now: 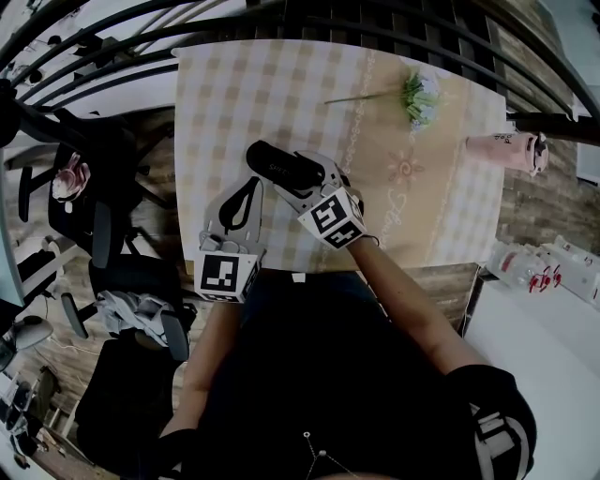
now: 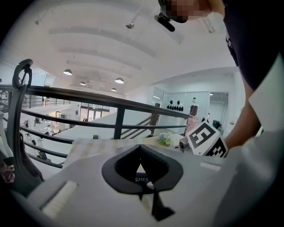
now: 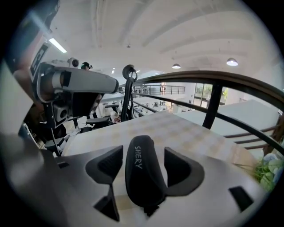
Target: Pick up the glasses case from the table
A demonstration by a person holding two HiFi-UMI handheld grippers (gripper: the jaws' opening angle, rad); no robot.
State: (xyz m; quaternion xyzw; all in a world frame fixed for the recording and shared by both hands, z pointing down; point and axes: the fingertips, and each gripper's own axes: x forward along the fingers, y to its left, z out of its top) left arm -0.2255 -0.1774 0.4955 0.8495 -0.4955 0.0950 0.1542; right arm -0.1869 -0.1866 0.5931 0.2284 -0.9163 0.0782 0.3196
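The black glasses case [image 1: 278, 165] lies on the checked tablecloth of the table [image 1: 225, 103], left of its middle. My right gripper [image 1: 298, 176] reaches it from the near side. In the right gripper view the case [image 3: 141, 170], lettered in white, sits between the dark pads [image 3: 106, 166], with cloth showing in the gap on each side. That right gripper [image 3: 143, 153] is open. My left gripper [image 1: 251, 186] hovers just left of the case; in its own view the left gripper [image 2: 141, 147] is shut, tips meeting, with nothing in it.
A small bunch of flowers [image 1: 422, 94] lies at the table's far side and a pink bottle [image 1: 506, 150] near its right edge. A black railing [image 1: 309, 23] runs behind the table. Office chairs [image 1: 103, 234] stand left; a white counter with bottles [image 1: 534, 267] stands right.
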